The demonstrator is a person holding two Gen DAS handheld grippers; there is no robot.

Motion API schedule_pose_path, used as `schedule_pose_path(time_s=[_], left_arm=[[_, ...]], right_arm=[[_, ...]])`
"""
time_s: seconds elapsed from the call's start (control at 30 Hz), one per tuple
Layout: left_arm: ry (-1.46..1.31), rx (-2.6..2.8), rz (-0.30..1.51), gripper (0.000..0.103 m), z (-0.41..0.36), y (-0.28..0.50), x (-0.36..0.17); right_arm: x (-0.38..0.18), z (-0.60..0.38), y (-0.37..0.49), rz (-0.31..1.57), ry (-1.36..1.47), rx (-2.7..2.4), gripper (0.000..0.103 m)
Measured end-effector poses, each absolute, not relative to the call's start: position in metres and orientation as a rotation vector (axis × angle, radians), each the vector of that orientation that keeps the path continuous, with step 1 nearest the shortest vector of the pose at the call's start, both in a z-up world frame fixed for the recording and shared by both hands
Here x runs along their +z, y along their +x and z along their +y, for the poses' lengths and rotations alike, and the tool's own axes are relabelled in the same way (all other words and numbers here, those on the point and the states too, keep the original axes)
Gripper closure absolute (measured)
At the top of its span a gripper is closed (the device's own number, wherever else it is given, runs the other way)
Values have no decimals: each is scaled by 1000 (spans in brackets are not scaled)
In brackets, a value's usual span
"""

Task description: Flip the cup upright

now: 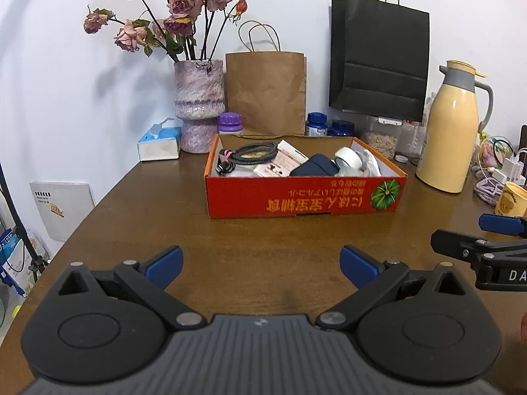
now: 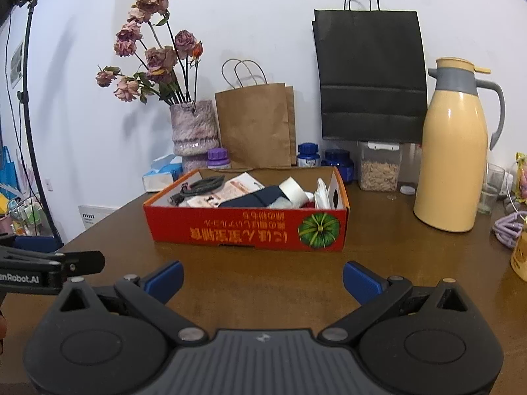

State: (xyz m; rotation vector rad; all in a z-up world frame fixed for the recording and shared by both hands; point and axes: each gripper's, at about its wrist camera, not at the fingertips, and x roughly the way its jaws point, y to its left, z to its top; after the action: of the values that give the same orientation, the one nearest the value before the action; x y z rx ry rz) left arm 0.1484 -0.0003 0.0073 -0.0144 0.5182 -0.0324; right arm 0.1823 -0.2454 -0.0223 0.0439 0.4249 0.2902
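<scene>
Left wrist view — yellow cup point(image 1: 510, 199) upright, bear-printed.

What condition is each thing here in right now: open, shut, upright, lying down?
Left gripper: open, holding nothing.
Right gripper: open, holding nothing.
Yellow cup: upright, at the table's right edge.
Red box: open-topped, full of odds and ends.
Thermos jug: upright, lid on.
Vase: upright, holding dried roses.

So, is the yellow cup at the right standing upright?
Cannot tell: the yellow cup is cut off by the frame edge in both views.
</scene>
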Motion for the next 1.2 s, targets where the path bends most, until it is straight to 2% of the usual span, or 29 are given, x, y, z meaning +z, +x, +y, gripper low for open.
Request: schedule_pose_path(time_s=[1.2], left_arm=[[-9, -39, 534, 0, -3, 133, 0]], right_arm=[[-33, -248, 166, 446, 40, 293, 0]])
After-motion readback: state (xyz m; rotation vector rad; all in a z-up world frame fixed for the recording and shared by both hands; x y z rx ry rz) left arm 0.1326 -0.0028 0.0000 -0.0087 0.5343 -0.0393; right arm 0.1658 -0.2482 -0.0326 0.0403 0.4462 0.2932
